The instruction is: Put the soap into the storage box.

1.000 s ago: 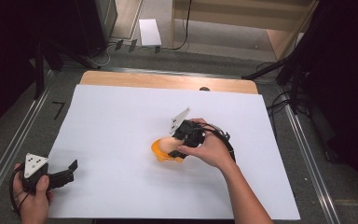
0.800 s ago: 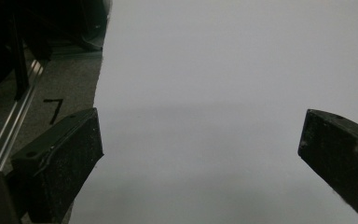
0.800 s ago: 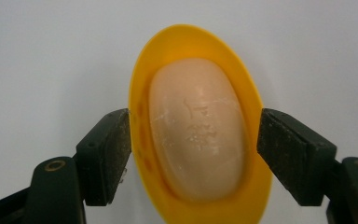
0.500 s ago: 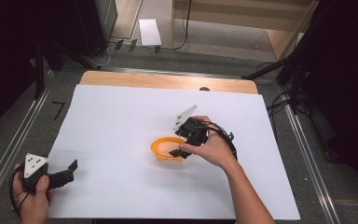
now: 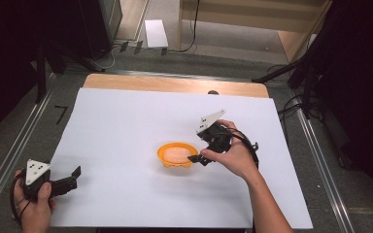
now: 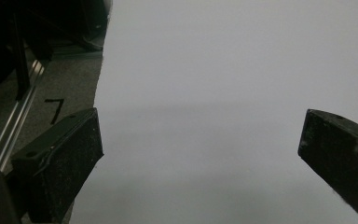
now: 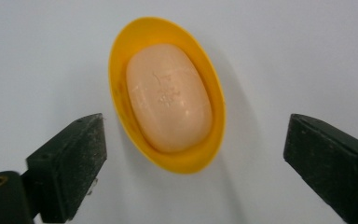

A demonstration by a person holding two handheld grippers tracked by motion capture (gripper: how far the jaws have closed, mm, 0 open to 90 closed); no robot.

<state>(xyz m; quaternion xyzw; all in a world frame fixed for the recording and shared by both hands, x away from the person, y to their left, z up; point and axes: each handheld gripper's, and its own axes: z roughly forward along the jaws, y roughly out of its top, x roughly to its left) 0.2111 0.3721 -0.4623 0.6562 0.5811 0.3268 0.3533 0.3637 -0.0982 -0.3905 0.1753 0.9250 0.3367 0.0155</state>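
Since a second ago the right gripper (image 5: 197, 159) has backed off the orange dish (image 5: 177, 154) toward 3 o'clock, and the dish now sits a touch further right on the sheet than it did. That dish is an oval soap holder sitting a bit right of the middle of the white sheet (image 5: 126, 126), with a pale peach soap bar (image 7: 168, 97) lying flat inside it. The soap has some kind of stamped mark on top, but it's too faint to read. In the right gripper view the jaws are opening, well apart with nothing between them; the dish lies just ahead of the tips, and whether they clear it I can't tell. Over at 8 o'clock from the dish, near the sheet's corner, the left gripper (image 5: 74, 172) is held in a hand (image 5: 34, 208), its jaws wide apart over bare paper. Off the sheet's left edge at about 10 o'clock there's a black "7"-shaped mark (image 6: 55, 108) on the grey surface. Past the sheet at 12 o'clock runs the wooden table edge (image 5: 175, 85), and beyond that a white box (image 5: 155, 33) lies on the floor. Nothing blocks the dish.
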